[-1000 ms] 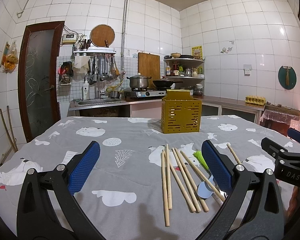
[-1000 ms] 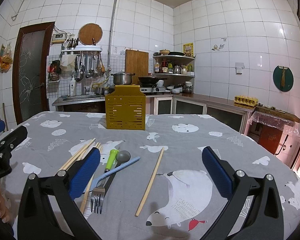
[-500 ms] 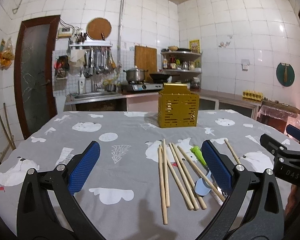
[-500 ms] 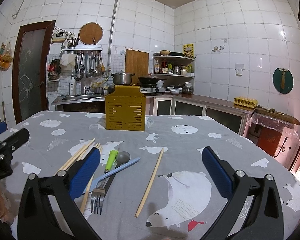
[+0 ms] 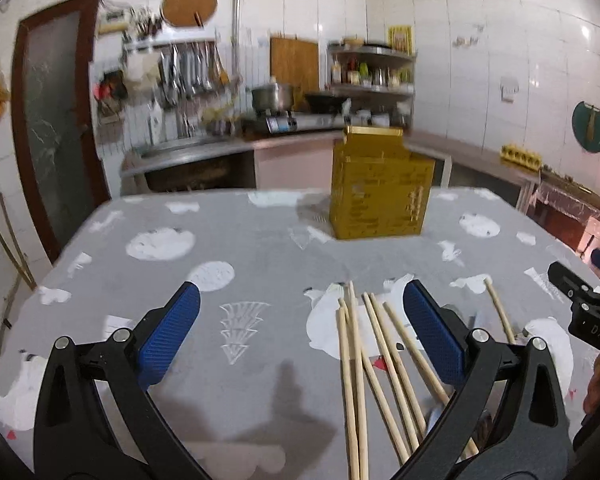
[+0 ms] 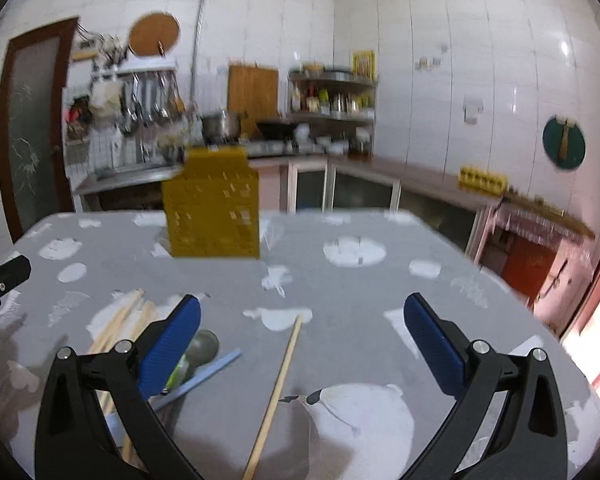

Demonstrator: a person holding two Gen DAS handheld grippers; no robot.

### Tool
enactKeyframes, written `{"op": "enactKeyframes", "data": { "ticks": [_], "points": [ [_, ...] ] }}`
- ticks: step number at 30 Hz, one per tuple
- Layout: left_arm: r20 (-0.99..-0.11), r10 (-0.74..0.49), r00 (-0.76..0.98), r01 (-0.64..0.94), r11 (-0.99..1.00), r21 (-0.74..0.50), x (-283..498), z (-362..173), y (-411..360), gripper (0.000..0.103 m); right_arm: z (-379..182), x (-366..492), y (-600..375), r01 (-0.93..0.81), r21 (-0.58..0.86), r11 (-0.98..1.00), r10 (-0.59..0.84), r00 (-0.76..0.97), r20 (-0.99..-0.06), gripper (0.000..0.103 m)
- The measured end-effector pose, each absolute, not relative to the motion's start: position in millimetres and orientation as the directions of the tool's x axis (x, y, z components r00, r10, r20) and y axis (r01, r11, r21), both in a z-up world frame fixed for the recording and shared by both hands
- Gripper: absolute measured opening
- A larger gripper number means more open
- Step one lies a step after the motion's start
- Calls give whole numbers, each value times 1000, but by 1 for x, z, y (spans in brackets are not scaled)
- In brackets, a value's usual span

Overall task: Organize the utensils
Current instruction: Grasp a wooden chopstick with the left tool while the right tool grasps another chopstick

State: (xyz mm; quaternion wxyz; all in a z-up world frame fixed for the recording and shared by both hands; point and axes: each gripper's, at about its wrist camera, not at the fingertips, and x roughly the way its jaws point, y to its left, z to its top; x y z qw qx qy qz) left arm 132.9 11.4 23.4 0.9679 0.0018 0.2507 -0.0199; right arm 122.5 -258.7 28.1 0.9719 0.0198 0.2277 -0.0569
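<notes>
A yellow slotted utensil holder (image 5: 380,188) stands on the grey patterned tablecloth (image 5: 260,264); it also shows in the right wrist view (image 6: 212,208). Several wooden chopsticks (image 5: 364,360) lie fanned out between and under my left gripper's fingers. My left gripper (image 5: 300,336) is open and empty, low over the cloth. My right gripper (image 6: 300,340) is open and empty above a single chopstick (image 6: 278,388). A spoon (image 6: 202,346), a blue-handled utensil (image 6: 204,372) and more chopsticks (image 6: 120,320) lie by its left finger. The other gripper shows at the right edge of the left wrist view (image 5: 580,304).
The table (image 6: 440,280) ends at its right and far edges. Behind it are a kitchen counter with a stove and pot (image 5: 272,98), hanging tools, a shelf (image 6: 332,100) and a dark door (image 5: 56,120) at the left.
Both grippers have moved forward and down toward the table; the holder and utensils look larger and closer. Both stay open. Nothing on the table has moved.
</notes>
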Motion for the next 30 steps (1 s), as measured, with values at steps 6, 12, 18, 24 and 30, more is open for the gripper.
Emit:
{"op": "enactKeyframes", "data": {
  "ticks": [6, 12, 18, 24, 30],
  "points": [
    [-599, -53, 799, 61, 998, -7, 180, -2, 11, 98, -3, 165, -276, 173, 25, 985, -129, 815, -565, 99],
    [-665, -81, 743, 79, 996, -33, 200, -23, 12, 98, -23, 190, -279, 198, 6, 980, -148, 753, -641, 91],
    [-716, -83, 694, 77, 996, -41, 213, -39, 13, 91, -34, 202, -279, 207, -8, 978, -156, 714, -682, 88],
    [-764, -80, 641, 81, 996, -36, 225, -55, 12, 81, -36, 207, -279, 211, -12, 977, -159, 698, -698, 88],
    [-783, -81, 617, 89, 995, -33, 229, -61, 11, 79, -40, 215, -279, 205, -17, 979, -155, 678, -719, 88]
  ]
}}
